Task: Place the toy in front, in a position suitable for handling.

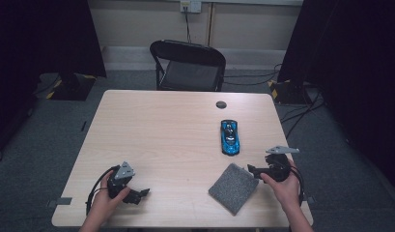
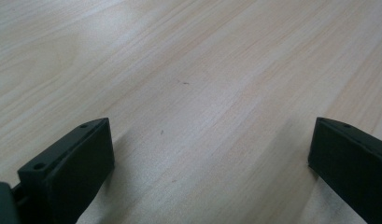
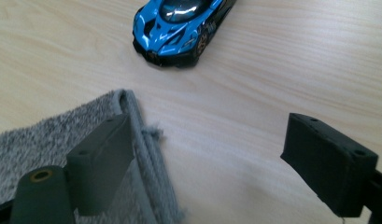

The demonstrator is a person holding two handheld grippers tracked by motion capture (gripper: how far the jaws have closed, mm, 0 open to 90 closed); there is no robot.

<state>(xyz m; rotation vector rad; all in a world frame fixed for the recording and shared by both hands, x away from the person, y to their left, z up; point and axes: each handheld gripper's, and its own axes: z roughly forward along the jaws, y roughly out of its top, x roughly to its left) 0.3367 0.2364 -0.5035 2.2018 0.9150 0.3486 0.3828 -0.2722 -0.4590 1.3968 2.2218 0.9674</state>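
The right gripper (image 1: 253, 169) hovered at the near right of the table (image 1: 166, 125) with its jaws spread wide and nothing between them, one jaw over the right edge of the grey cloth (image 3: 48, 135) and the other over bare wood. The cloth (image 1: 233, 187) lay flat near the front edge, just left of that gripper, and the blue toy car (image 1: 230, 137) stood a little farther off, its nose pointing toward the cloth's corner in the right gripper view (image 3: 181, 28). The left gripper (image 1: 137, 195) rested at the near left, well apart from both, its jaws likewise open over empty tabletop. The likely risks: a pinch at the cloth's thick hem could catch only the loose threads there and slip off, or drag the cloth toward the table's front edge; a careless sweep could also nudge the car, which would roll on its wheels. No brand, label or writing could be read on the car, the cloth or the grippers.
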